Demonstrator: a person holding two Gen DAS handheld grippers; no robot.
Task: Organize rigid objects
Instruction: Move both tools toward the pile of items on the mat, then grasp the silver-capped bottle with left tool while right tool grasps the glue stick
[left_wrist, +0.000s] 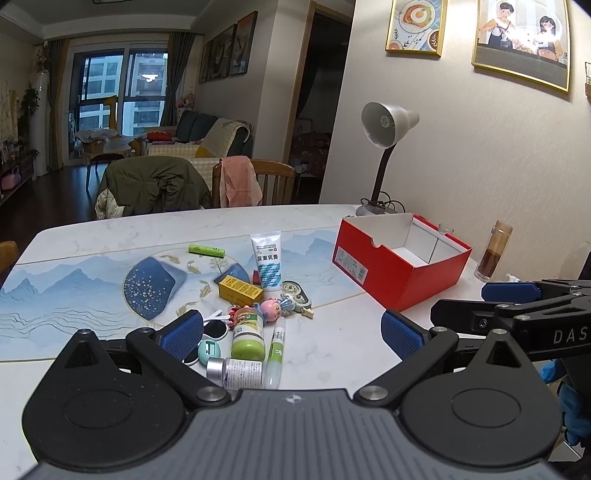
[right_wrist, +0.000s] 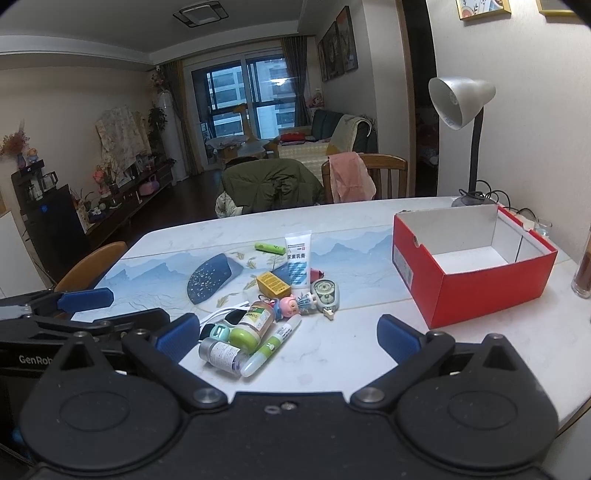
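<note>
Both spread-fingered grippers, left gripper (left_wrist: 291, 334) and right gripper (right_wrist: 288, 338), above small-item clutter (left_wrist: 255, 325) beside red box (left_wrist: 399, 258).

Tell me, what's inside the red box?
The open red cardboard box looks empty: only its white floor and white inner walls show, with a seam in the far corner. The near red wall hides the front strip of the floor, so something small lying there would not show.
</note>
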